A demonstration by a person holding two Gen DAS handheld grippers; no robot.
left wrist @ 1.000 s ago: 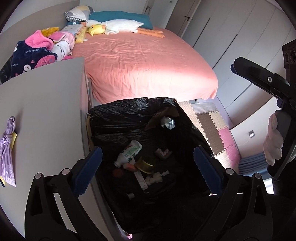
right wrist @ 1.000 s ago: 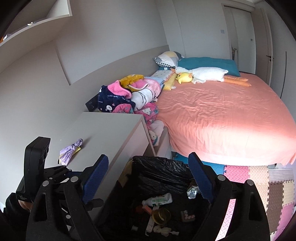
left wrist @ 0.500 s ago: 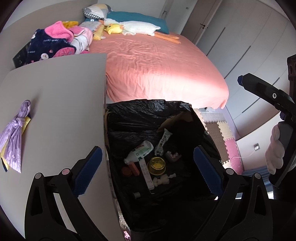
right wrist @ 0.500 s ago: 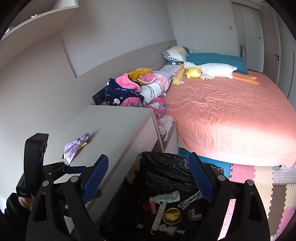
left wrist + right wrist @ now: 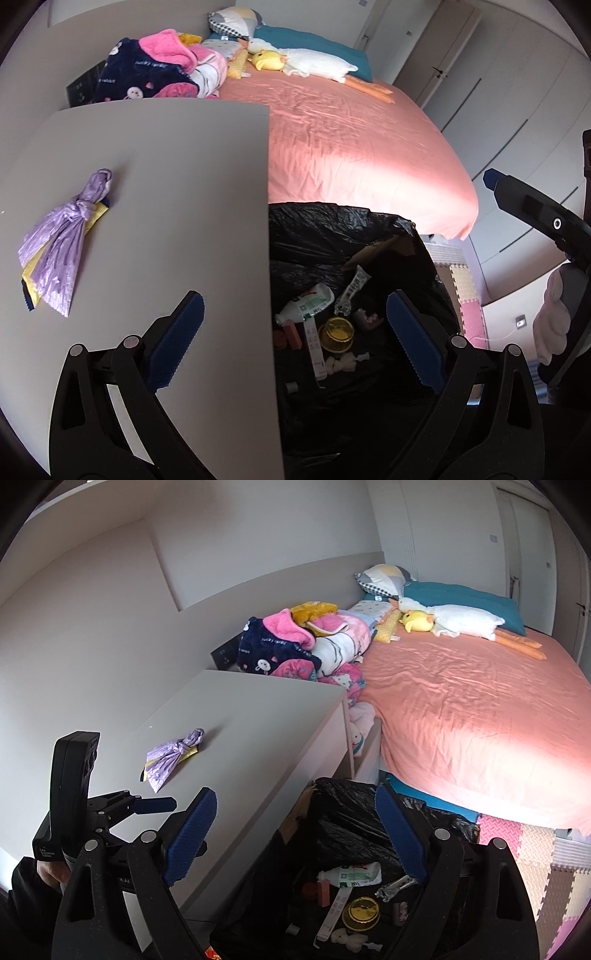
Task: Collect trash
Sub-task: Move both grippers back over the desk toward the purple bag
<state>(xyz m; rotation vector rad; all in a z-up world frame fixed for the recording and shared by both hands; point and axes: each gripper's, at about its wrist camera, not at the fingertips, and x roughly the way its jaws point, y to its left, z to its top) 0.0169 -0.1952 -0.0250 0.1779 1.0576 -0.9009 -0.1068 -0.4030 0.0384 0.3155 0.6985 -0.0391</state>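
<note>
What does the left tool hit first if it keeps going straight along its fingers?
Probably the right edge of the white tabletop or the bag-lined bin beside it; the left tool straddles that edge, open and empty. Depth is unclear.

Beside the smooth, matt cabinet top (image 5: 155, 177), the bin liner (image 5: 325, 229) is glossy, crinkled black plastic; on that top lies a shiny, creased lilac plastic bag (image 5: 62, 243); beyond it, the bedsheet (image 5: 354, 147) is smooth pink cloth.
</note>
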